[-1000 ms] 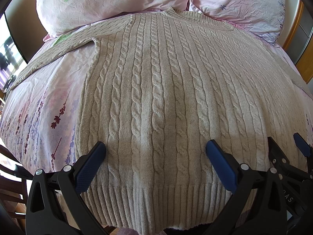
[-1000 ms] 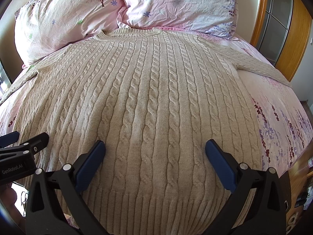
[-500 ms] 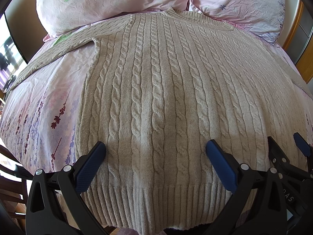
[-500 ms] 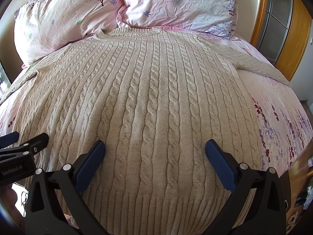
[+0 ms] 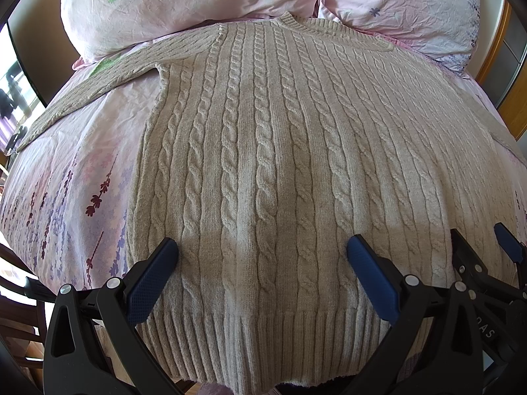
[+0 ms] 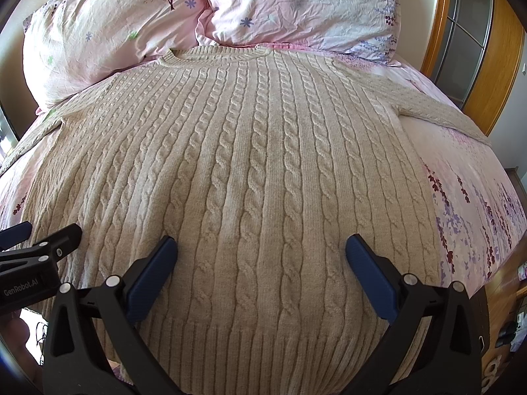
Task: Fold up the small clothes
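A bed with a pink lavender-printed sheet [image 5: 66,197] fills the scene. Two crumpled pink floral pillows [image 6: 296,3] lie at the far end. An orange-framed glass-panelled door [image 6: 467,42] stands far right, in daylight.

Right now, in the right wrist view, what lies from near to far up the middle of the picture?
Right hand-held gripper with open jaws → ribbed hem of the cable-knit sweater → its neckline → pink floral pillows.
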Demonstrator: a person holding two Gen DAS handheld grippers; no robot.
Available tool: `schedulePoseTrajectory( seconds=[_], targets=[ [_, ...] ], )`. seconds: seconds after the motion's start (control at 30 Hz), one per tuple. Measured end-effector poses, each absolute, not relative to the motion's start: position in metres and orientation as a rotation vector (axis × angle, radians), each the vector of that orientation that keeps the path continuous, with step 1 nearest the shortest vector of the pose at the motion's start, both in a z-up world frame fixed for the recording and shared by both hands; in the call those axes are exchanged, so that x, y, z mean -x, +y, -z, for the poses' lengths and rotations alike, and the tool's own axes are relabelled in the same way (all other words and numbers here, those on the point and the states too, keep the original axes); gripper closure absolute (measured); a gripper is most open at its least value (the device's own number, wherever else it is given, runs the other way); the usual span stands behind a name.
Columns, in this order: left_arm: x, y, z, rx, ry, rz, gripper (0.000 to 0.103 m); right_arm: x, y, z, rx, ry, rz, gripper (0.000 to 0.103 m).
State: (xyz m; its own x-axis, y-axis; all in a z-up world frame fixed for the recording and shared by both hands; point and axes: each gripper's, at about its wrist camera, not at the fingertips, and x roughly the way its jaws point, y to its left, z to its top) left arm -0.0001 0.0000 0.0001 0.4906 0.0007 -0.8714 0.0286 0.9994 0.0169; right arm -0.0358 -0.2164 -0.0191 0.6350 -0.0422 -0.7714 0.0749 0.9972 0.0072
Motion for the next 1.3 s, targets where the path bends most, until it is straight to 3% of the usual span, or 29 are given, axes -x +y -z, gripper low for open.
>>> schedulePoseTrajectory(
  seconds=[0.7,0.83,1.0,1.1,1.13,1.17,1.2,1.27,1.3],
  targets=[
    [0.000,0.000,0.000,-0.029,1.059,0.016,0.001,0.036,-0.216,0.019,-0.039,0.878,0.068,0.002],
    [0.002,0.001,0.000,-0.036,1.041,0.023,0.001,0.037,-0.224,0.021,-0.013,0.807,-0.027,0.002],
    [0.002,0.002,-0.007,-0.080,1.006,0.052,0.001,0.021,-0.325,-0.030,-0.203,0.656,0.051,0.002],
    [-0.007,0.030,-0.029,-0.029,0.869,0.034,0.001,0.003,-0.432,-0.055,-0.412,0.561,0.234,0.003],
    [-0.011,0.042,-0.036,0.001,0.832,0.035,0.001,-0.004,-0.470,-0.055,-0.491,0.557,0.289,0.005],
    [-0.015,0.054,-0.041,0.032,0.800,0.046,0.001,-0.012,-0.505,-0.052,-0.564,0.571,0.342,0.015],
    [-0.020,0.068,-0.046,0.072,0.768,0.064,0.001,-0.021,-0.538,-0.045,-0.640,0.594,0.380,0.032],
    [-0.029,0.093,-0.051,0.163,0.709,0.105,0.001,-0.035,-0.594,-0.027,-0.798,0.633,0.437,0.052],
    [-0.033,0.109,-0.053,0.218,0.680,0.120,0.001,-0.038,-0.615,-0.017,-0.869,0.642,0.463,0.055]
  ],
)
